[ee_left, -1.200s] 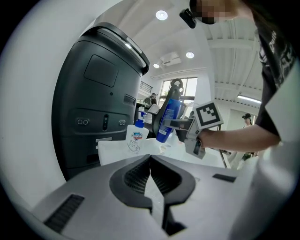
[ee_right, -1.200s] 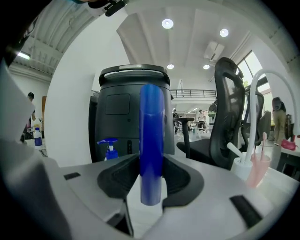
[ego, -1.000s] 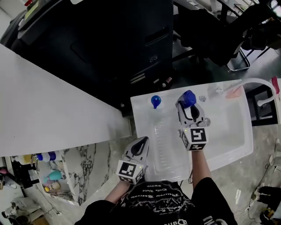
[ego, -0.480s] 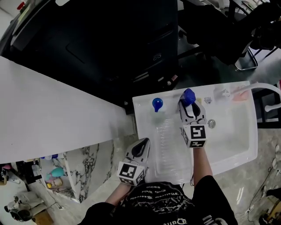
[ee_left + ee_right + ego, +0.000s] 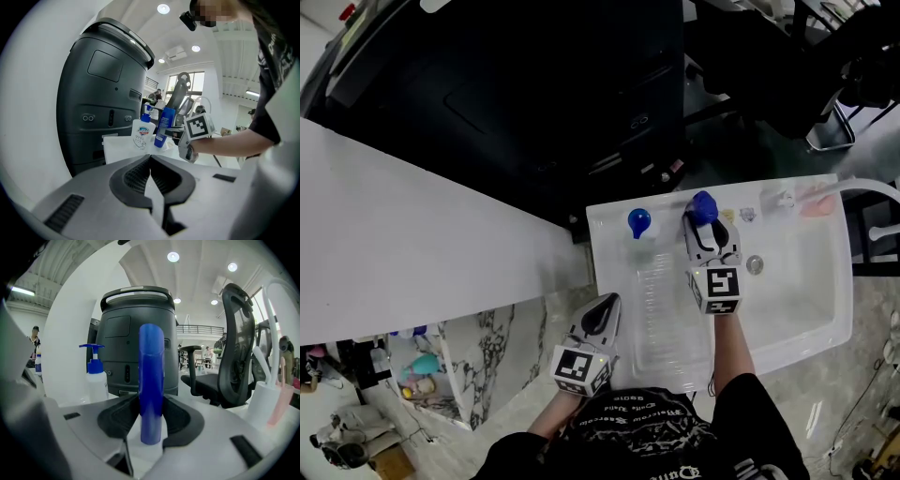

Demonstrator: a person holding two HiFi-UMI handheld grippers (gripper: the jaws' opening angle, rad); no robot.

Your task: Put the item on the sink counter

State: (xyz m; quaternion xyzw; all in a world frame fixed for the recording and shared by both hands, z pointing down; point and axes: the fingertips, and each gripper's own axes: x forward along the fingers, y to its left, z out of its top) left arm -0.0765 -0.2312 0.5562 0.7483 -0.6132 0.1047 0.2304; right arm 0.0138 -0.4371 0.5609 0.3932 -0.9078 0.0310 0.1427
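My right gripper (image 5: 705, 225) is shut on a tall blue bottle (image 5: 703, 206), which it holds upright at the back ledge of the white sink (image 5: 797, 309). In the right gripper view the blue bottle (image 5: 151, 380) stands between the dark pads, its base low over the white ledge. Whether it touches the ledge I cannot tell. A white pump bottle with a blue top (image 5: 638, 222) stands on the ledge to the left of it. My left gripper (image 5: 600, 316) hangs shut and empty in front of the sink's left corner.
A curved white faucet (image 5: 872, 192) and a pink item (image 5: 818, 204) sit at the sink's back right, with a drain (image 5: 755, 264) in the basin. A big dark machine (image 5: 534, 84) stands behind the sink, a white tabletop (image 5: 412, 244) to the left and an office chair (image 5: 825, 66) at the far right.
The right gripper with the blue bottle has edged slightly toward the back ledge. The left gripper has stayed where it was.
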